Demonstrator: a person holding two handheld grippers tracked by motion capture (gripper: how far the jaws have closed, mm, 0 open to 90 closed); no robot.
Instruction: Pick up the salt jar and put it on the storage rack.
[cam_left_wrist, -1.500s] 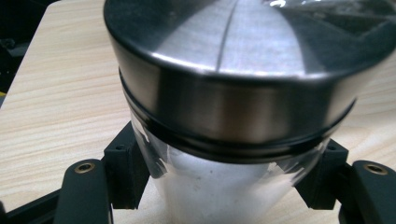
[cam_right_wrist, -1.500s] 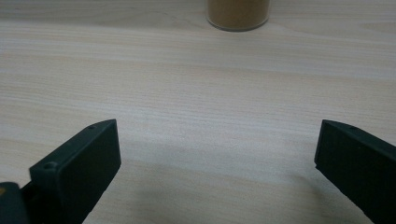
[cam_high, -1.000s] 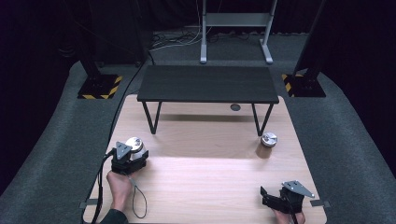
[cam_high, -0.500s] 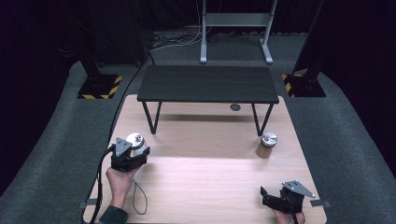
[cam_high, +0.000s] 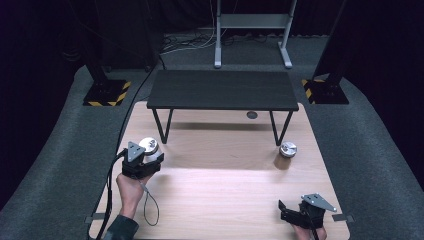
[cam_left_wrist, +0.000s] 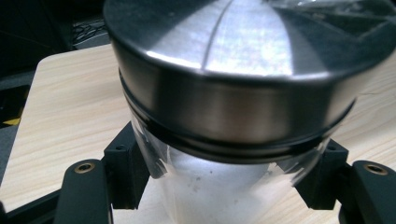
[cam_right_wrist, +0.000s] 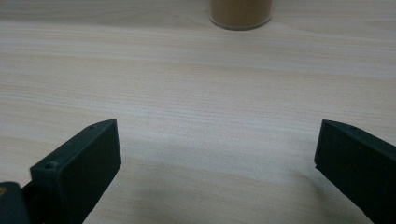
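My left gripper (cam_high: 146, 161) is shut on a clear jar with a brushed-metal lid (cam_high: 148, 146) at the table's left side. In the left gripper view the jar (cam_left_wrist: 224, 112) looms close, its glass body pinched between the two black pads (cam_left_wrist: 125, 170) just under the lid, and it hangs a little above the wood. A second jar with a metal lid and brown contents (cam_high: 286, 155) stands on the table at the right; its base shows as the brown jar (cam_right_wrist: 241, 11) in the right gripper view. My right gripper (cam_high: 285, 212) rests near the front right corner, open, nothing between its jaws.
A low black bench (cam_high: 222, 90) on thin legs stands across the far half of the wooden table (cam_high: 220, 195). A small grey disc (cam_high: 252, 115) lies under it. Dark carpet and stand bases with yellow-black stripes (cam_high: 106, 94) surround the table.
The left gripper has lifted slightly with the jar in it, shifting a little toward the far side. The right gripper and the brown jar have stayed put.
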